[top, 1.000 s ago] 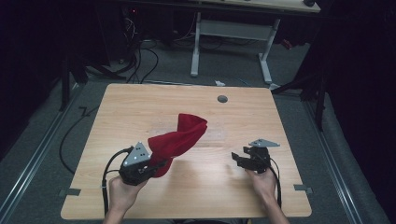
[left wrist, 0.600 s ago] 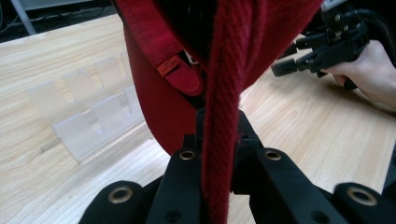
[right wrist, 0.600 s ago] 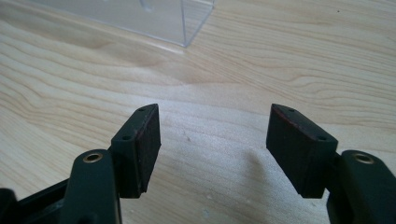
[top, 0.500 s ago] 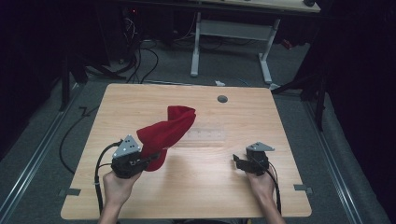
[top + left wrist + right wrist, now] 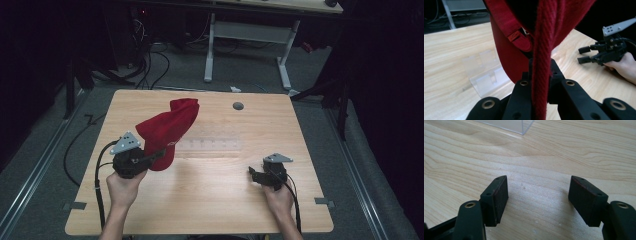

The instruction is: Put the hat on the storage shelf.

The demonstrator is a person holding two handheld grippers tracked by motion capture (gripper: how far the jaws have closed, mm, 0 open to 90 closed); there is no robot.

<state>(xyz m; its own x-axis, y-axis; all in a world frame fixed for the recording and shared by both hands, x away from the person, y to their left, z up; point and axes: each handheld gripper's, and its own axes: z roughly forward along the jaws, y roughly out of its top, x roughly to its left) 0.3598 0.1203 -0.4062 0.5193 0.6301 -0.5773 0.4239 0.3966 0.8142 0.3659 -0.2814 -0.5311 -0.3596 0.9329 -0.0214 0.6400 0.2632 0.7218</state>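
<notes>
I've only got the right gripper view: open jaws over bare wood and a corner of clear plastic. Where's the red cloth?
Observer: The left gripper has it. In the left gripper view its jaws are clamped on an edge of the red cloth.
Operator: Is the cloth lying on the table?
Observer: Mostly lifted. In the high view it rises from the left gripper up and away from the person; whether its lower edge touches the table I cannot tell.
Operator: And that clear plastic?
Observer: It is a clear plastic stand mid-table, just right of the cloth.
Operator: Is my gripper near the cloth?
Observer: No. The right gripper, whose jaws have just been opening with nothing between them, sits apart toward the table's right side.
</notes>
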